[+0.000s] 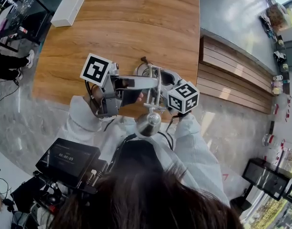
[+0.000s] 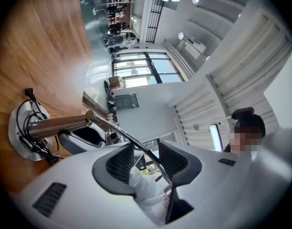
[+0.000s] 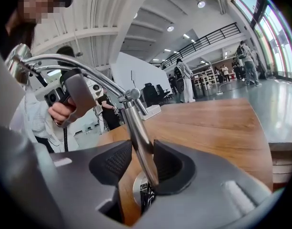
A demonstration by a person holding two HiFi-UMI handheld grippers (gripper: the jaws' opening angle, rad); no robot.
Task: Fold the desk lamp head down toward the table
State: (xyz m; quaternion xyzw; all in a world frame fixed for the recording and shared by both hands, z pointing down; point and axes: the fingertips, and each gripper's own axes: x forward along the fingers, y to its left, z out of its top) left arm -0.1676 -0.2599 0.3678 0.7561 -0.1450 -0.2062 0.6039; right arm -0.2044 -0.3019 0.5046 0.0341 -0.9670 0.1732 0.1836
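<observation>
Left gripper (image 2: 146,157) hangs open round the thin neck (image 2: 118,131) above the post (image 3: 136,128). Right gripper (image 3: 142,163) sits open round the post. Nothing is squeezed tight, so the lamp head (image 1: 148,123) could slip away when pushed.

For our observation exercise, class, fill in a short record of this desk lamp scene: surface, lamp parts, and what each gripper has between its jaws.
Surface: wooden table
Lamp head: chrome, up on the curved arm
Lamp base: round, cable lying on it
Left gripper: open around the curved arm
Right gripper: open around the upright post
Elsewhere: white box at table's far corner
</observation>
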